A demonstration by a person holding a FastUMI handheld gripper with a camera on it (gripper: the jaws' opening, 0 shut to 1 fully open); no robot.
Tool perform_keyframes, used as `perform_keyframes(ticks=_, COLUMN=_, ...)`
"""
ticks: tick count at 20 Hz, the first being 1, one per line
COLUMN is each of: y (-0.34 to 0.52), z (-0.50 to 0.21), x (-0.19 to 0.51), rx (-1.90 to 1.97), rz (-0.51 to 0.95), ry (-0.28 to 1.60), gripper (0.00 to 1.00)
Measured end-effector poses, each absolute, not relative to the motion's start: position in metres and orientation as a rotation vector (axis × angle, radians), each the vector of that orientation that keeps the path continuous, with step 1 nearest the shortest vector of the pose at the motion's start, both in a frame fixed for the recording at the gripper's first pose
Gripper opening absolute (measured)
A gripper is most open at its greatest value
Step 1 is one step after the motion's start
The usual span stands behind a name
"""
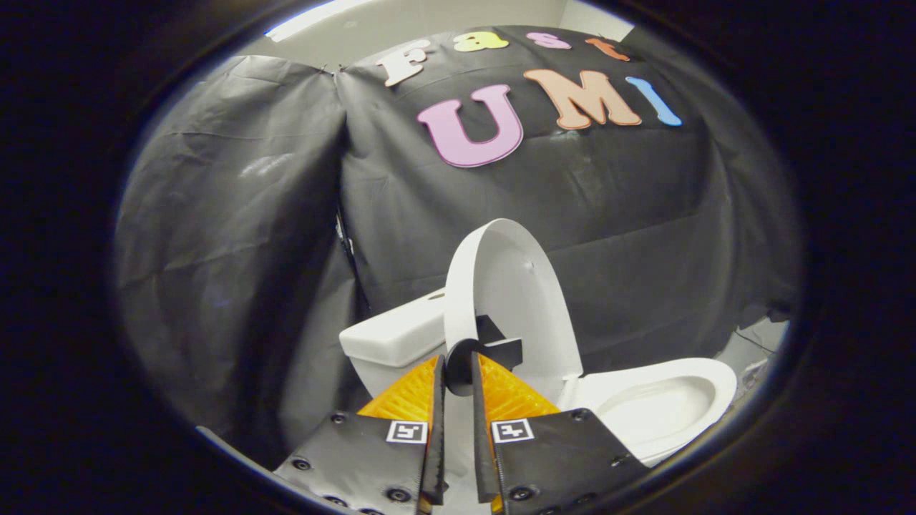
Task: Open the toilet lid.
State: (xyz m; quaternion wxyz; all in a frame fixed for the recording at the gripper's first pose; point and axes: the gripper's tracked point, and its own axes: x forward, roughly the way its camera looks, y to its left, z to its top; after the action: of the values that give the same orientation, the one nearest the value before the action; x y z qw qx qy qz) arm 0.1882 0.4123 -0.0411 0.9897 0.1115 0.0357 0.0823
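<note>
Toilet lid (pixel 512 286): white, raised, standing close to upright just ahead of the fingers, its thin front edge turned toward the camera and arching up over them.

Left of the jaws: booth wall (pixel 236 236), black cloth hanging in folds, with a vertical seam where two panels meet. Open room lies between this cloth and the toilet's flank.

Just left of and beyond the fingertips: tank (pixel 393 340), white, its flat top edge running back behind the lid.

Between the jaws: gripper (pixel 458 372), fingers drawn close with a narrow gap, the lid's lower edge seated in that gap. A dark handle piece (pixel 494 347) fixed to the lid sits at the fingertips. Whether both fingers actually press on the edge cannot be told.

Right of the jaws: seat and bowl (pixel 665 404), white, lying flat with the rim fully exposed and the basin open to view; well clear of the fingers.

Far right, beyond the bowl: strip of pale floor (pixel 758 343) below the hem of the cloth, with a thin cable lying on it.
</note>
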Motion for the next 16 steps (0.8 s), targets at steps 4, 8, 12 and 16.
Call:
perform_keyframes(ticks=4, y=0.424, z=-0.047, x=0.189, rx=0.203, rz=0.199, ry=0.081, gripper=0.18)
perform_keyframes(ticks=8, y=0.431, z=-0.049, x=0.192, rx=0.195, rz=0.229, ry=0.088, gripper=0.18)
perform_keyframes(ticks=12, y=0.44, z=-0.052, x=0.196, rx=0.185, rz=0.255, ry=0.094, gripper=0.18)
perform_keyframes(ticks=16, y=0.436, z=-0.049, x=0.195, rx=0.189, rz=0.255, ry=0.086, gripper=0.18)
